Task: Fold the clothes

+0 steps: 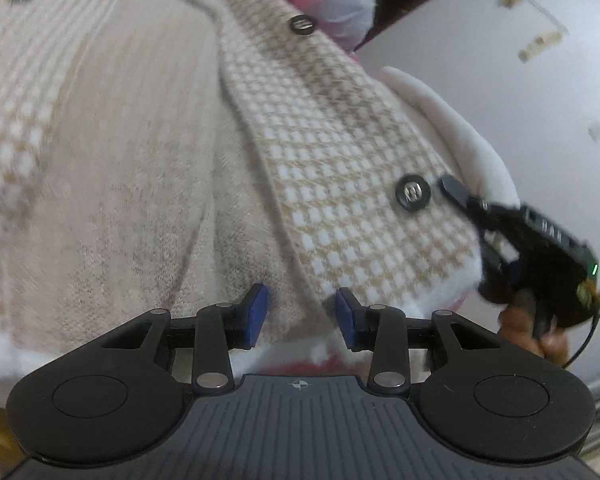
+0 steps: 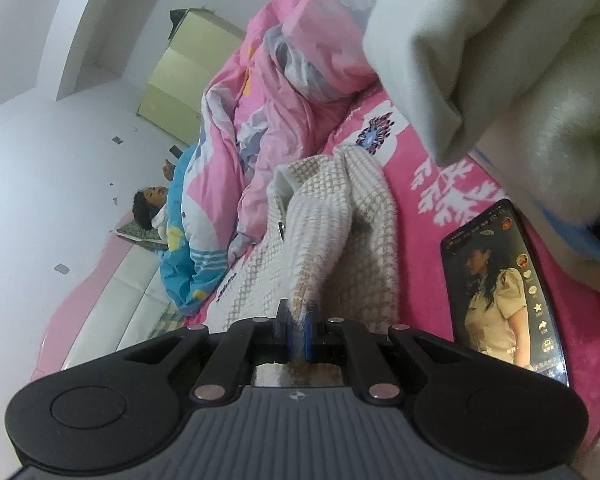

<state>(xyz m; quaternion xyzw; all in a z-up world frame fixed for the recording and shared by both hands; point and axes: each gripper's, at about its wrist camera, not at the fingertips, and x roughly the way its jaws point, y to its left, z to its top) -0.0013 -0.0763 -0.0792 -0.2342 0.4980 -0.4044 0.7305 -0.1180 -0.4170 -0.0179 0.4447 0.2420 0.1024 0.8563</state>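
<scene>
With the blue-padded left gripper (image 1: 301,316) released over the cream houndstooth knitted cardigan (image 1: 340,168), keep the right gripper (image 2: 298,334) clenched on its hem and fold squarely.

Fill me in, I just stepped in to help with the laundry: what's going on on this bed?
A person holding a gripper in each hand is folding a beige-and-white houndstooth cardigan on the pink bedspread. The right gripper has its jaws shut on a bunched edge of the knit, lifting it. The left gripper stands open over the cardigan's hem, its blue pads not pressing on the fabric. A phone with its screen lit lies on the bedspread beside the cardigan.
</scene>
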